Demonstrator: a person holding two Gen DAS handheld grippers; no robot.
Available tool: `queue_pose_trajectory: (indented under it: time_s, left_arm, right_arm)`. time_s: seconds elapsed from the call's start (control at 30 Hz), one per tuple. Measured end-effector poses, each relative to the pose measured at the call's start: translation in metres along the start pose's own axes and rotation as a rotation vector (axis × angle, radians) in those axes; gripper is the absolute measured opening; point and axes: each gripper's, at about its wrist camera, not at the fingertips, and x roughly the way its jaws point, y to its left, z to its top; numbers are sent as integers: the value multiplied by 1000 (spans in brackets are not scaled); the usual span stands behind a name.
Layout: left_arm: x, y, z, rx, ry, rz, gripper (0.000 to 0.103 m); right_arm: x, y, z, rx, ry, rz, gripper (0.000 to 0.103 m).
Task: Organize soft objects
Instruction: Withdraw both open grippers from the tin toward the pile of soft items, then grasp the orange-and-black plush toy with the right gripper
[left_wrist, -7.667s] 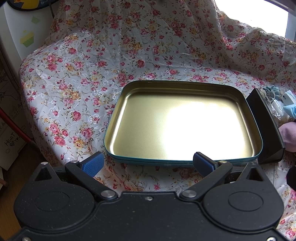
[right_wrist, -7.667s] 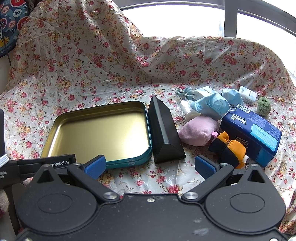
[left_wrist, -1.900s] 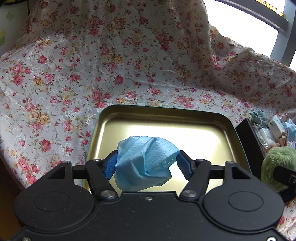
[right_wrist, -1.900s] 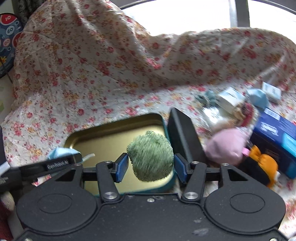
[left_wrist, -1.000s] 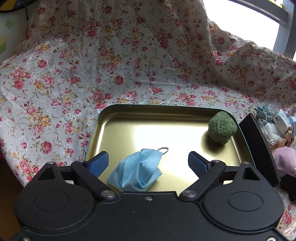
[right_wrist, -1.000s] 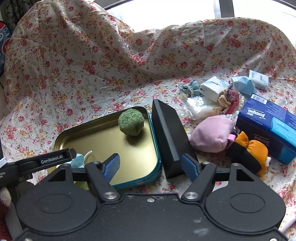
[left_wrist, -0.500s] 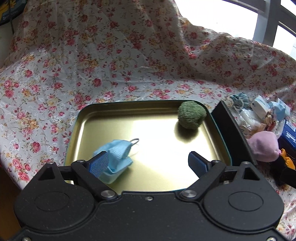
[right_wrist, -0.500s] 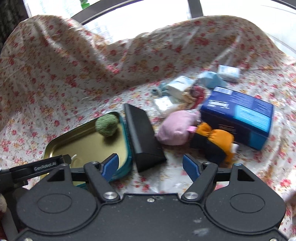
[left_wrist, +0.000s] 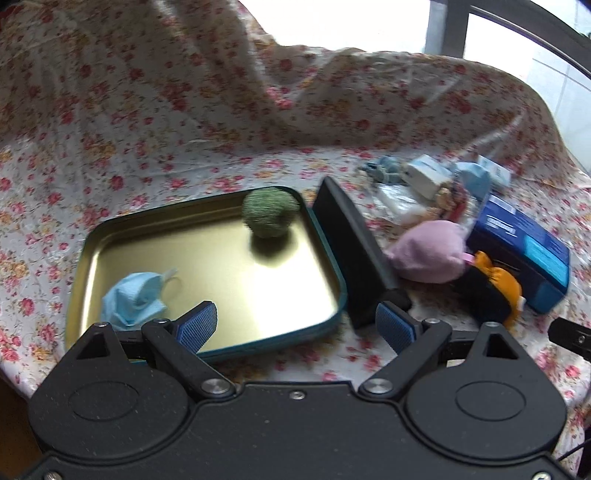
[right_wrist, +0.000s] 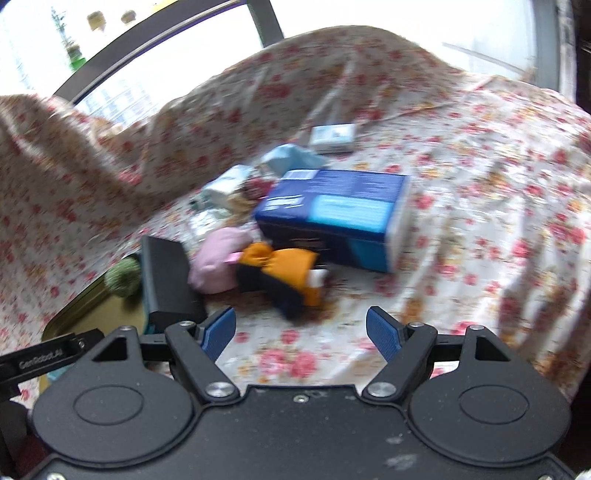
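Observation:
A gold tin tray (left_wrist: 110, 236) lies on the floral cloth. In it are a crumpled blue face mask (left_wrist: 133, 301) at the near left and a green fuzzy ball (left_wrist: 269, 212) at the far right corner. My left gripper (left_wrist: 295, 326) is open and empty over the tray's near right edge. My right gripper (right_wrist: 301, 332) is open and empty above bare cloth, just in front of an orange and black plush (right_wrist: 288, 273) and a pink soft pouch (right_wrist: 218, 262). The ball (right_wrist: 123, 277) shows at the left of the right wrist view.
A black wedge-shaped block (left_wrist: 354, 251) stands between the tray and the pile of things. A blue tissue box (right_wrist: 340, 214) lies behind the plush. Small white packets (right_wrist: 332, 138), a second blue mask (right_wrist: 291, 158) and small trinkets lie further back. The cloth rises steeply behind.
Both grippers have swung to the right, away from the tray and toward the pile. The mask and the green ball stay in the tray where they were let go.

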Motion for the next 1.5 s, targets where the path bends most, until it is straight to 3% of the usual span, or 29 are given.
queue_pose_trajectory:
  time_s: [0.23,0.57,0.8,1.5]
  left_arm:
    - [-8,-43,-5,75,1,-68,90]
    - [-11,-76,-4,133,-5,-126,91]
    - [-5,-81,-4,138,6,-138,91]
    - [28,-45,6,88,21,-106,91]
  right_arm:
    - [-12,-42,-5,71,-23,-59,78]
    - [-14,-63,4,144,-60,-107,83]
    - [-3,-47,7,139,-85,-111,97]
    - [67,1,18,99,-50,-110,103]
